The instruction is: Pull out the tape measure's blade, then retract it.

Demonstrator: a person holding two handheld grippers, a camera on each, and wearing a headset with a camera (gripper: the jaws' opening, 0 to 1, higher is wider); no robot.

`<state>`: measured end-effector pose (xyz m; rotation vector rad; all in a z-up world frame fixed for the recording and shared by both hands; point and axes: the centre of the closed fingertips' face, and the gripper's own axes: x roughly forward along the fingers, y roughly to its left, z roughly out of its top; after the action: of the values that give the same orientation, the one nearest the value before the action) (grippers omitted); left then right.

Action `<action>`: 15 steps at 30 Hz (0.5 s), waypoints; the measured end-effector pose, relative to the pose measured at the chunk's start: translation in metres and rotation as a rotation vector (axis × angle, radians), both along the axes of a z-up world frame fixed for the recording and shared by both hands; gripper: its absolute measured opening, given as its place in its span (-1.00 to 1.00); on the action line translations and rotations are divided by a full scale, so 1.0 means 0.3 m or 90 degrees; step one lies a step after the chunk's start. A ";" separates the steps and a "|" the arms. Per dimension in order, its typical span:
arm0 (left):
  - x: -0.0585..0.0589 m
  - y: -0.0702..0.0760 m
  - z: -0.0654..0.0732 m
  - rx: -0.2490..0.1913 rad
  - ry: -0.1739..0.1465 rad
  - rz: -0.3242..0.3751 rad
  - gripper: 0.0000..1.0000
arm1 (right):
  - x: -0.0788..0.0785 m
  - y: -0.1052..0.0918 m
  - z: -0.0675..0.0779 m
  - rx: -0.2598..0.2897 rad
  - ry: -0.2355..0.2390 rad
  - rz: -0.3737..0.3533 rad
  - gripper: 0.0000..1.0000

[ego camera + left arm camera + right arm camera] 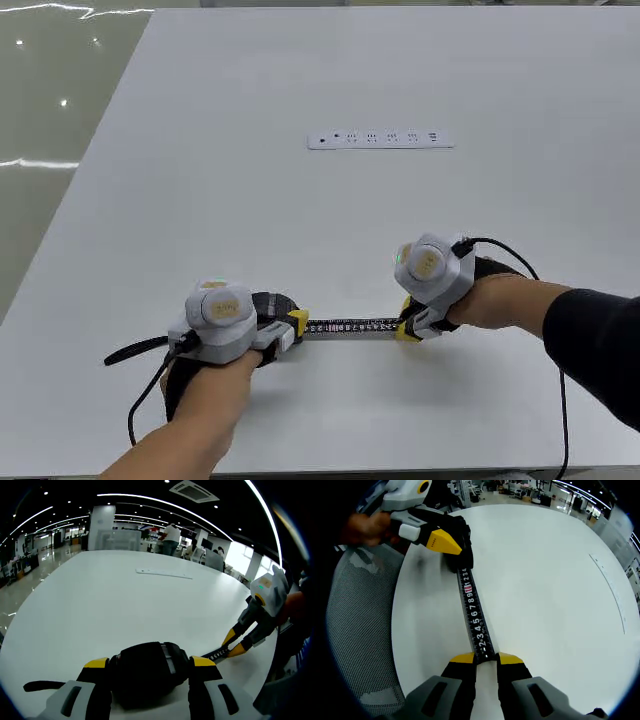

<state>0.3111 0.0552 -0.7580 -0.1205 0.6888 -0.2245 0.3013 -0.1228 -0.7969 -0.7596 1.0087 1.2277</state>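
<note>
You are clamping the left gripper point(150, 662) fingers on the tape measure case point(145, 675), well on your side of the power strip point(380, 140). Right gripper point(484, 657) fingers are pinching the blade point(474, 612) end. Risk: pinch slipping, spring whipping the blade back uncontrolled.

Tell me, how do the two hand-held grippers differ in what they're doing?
The left gripper clamps the black tape measure case; the right gripper pinches the end of the blade. The left gripper's jaws stand wide apart; the right gripper's are almost closed. Both have yellow tips.
</note>
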 end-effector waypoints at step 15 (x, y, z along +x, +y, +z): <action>-0.002 0.002 0.001 -0.001 0.001 -0.001 0.16 | -0.002 0.019 0.001 0.001 -0.004 -0.001 -0.78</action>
<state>0.3105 0.0559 -0.7578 -0.1225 0.6898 -0.2261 0.3007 -0.1172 -0.7966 -0.7606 1.0028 1.2232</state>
